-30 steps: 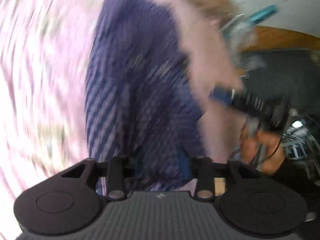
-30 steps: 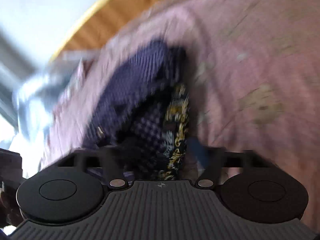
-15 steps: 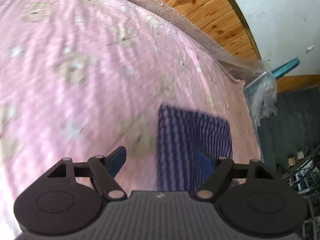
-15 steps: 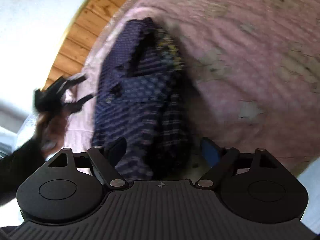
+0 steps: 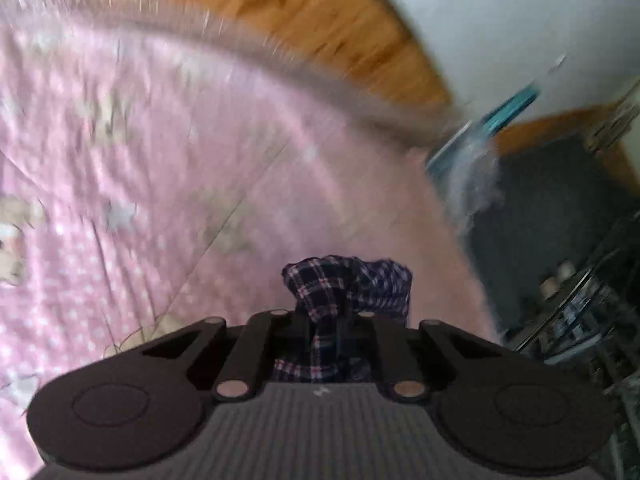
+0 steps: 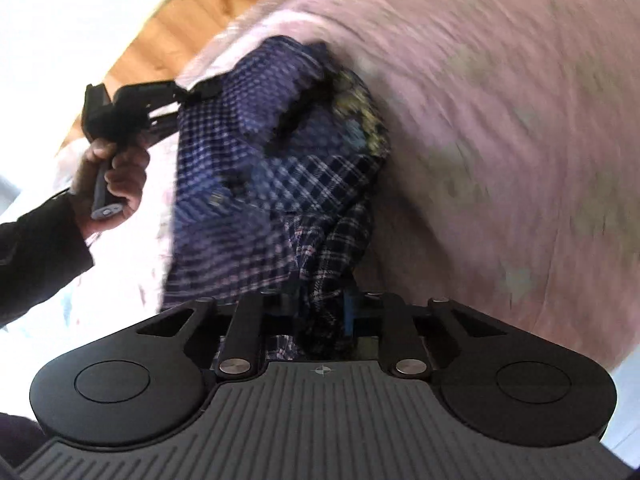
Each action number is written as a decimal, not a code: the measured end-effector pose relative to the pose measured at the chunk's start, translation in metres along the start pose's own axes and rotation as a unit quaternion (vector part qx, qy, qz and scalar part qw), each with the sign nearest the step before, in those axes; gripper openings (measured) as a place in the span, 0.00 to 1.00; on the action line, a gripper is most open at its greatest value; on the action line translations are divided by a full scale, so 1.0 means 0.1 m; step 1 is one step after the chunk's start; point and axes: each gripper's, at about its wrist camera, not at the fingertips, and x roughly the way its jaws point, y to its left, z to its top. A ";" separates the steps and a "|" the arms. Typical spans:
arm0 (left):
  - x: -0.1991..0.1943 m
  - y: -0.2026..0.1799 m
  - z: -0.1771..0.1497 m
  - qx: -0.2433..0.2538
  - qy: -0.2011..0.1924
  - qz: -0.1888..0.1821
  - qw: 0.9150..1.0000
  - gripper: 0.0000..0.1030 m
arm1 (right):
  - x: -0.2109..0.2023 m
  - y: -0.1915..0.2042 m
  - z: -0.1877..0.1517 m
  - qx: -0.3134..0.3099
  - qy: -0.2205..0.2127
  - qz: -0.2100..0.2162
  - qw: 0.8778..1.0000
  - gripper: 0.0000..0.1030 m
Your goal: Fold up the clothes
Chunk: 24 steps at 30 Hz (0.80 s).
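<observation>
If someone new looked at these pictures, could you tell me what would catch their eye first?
The dark blue plaid garment, bunched up on the pink patterned bedspread, stands out most. Both grippers are closing on it: the right gripper pinches its near edge, and the left gripper, held in a hand, grips the far corner.

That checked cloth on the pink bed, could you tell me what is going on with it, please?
A person is folding a dark blue checked garment on a bed with a pink patterned cover. Each hand holds a gripper. The left gripper and the right gripper are both closing their jaws on bunched parts of the fabric. In the right wrist view the garment hangs gathered between the two grippers, not yet laid flat.
</observation>
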 end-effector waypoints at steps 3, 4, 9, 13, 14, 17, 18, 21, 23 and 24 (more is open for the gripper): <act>-0.62 -0.14 -0.02 -0.025 -0.064 -0.008 0.998 0.09 | -0.19 0.09 0.47 -0.065 0.012 0.013 0.998 0.14; -0.86 -0.17 -0.05 -0.041 -0.088 -0.005 0.995 0.09 | -0.25 0.12 0.63 -0.086 0.016 0.018 0.996 0.14; -1.94 -0.49 -0.42 -0.117 -0.195 0.036 0.973 0.10 | -0.16 0.18 1.83 -0.189 0.044 0.054 0.980 0.14; -2.20 -0.68 -0.95 -0.168 -0.243 0.103 0.950 0.15 | 0.40 0.44 2.81 -0.265 0.090 0.093 0.956 0.15; -2.14 -0.59 -1.09 -0.199 -0.246 0.124 0.941 0.17 | 0.64 0.51 3.03 -0.278 0.106 0.099 0.949 0.15; -1.78 -0.14 -1.52 -0.253 -0.239 0.227 0.910 0.29 | 1.47 0.75 3.40 -0.303 0.119 0.081 0.942 0.23; -1.66 0.03 -1.63 -0.269 -0.210 0.250 0.906 0.26 | 1.77 0.82 3.45 -0.305 0.107 0.060 0.944 0.44; -1.62 0.17 -1.84 -0.284 -0.171 0.264 0.906 0.16 | 2.21 0.84 3.36 -0.254 0.043 -0.019 0.966 0.43; -1.74 0.02 -1.78 -0.247 -0.188 0.254 0.916 0.20 | 2.01 0.85 3.20 -0.225 -0.009 0.007 0.974 0.42; -1.74 -0.07 -1.70 -0.223 -0.194 0.249 0.922 0.22 | 1.84 0.85 3.06 -0.233 -0.033 0.017 0.972 0.41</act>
